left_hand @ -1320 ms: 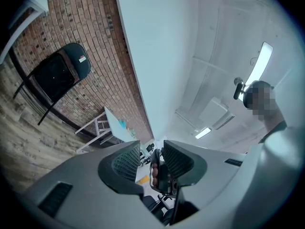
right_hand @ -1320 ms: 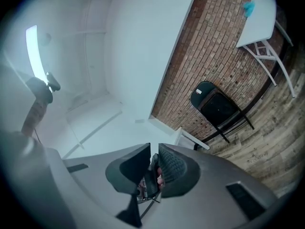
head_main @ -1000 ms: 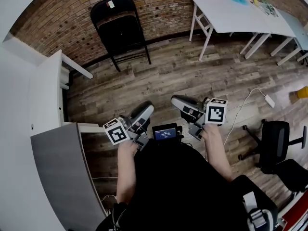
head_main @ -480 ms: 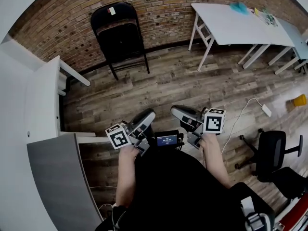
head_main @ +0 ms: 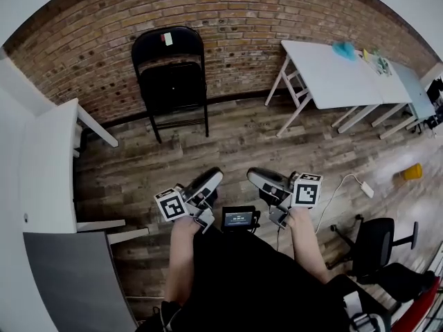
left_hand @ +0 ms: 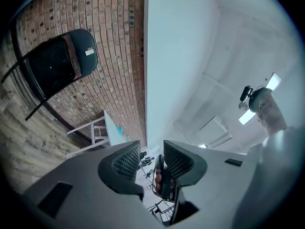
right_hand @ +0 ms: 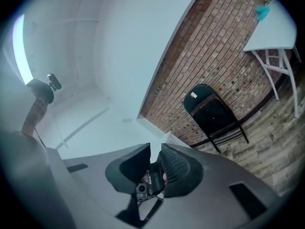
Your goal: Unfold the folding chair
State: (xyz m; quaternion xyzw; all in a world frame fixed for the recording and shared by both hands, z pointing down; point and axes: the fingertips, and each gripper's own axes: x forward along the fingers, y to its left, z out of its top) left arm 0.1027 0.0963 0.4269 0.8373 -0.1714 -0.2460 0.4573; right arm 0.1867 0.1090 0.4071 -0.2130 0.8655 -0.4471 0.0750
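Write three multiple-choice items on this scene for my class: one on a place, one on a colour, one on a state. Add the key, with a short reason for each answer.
1. Where does the folding chair stand?
A. in the middle of the room
B. against the brick wall
C. between a tool's jaws

2. What colour is the folding chair?
A. black
B. red
C. white

3. How is the left tool set?
A. shut on the chair
B. jaws pressed together, empty
C. jaws apart, nothing gripped

Key:
1 B: the head view shows the chair folded and leaning on the bricks.
2 A: its frame, seat and back are all black.
3 C: the left gripper view shows a clear gap between its jaws, with nothing held there.
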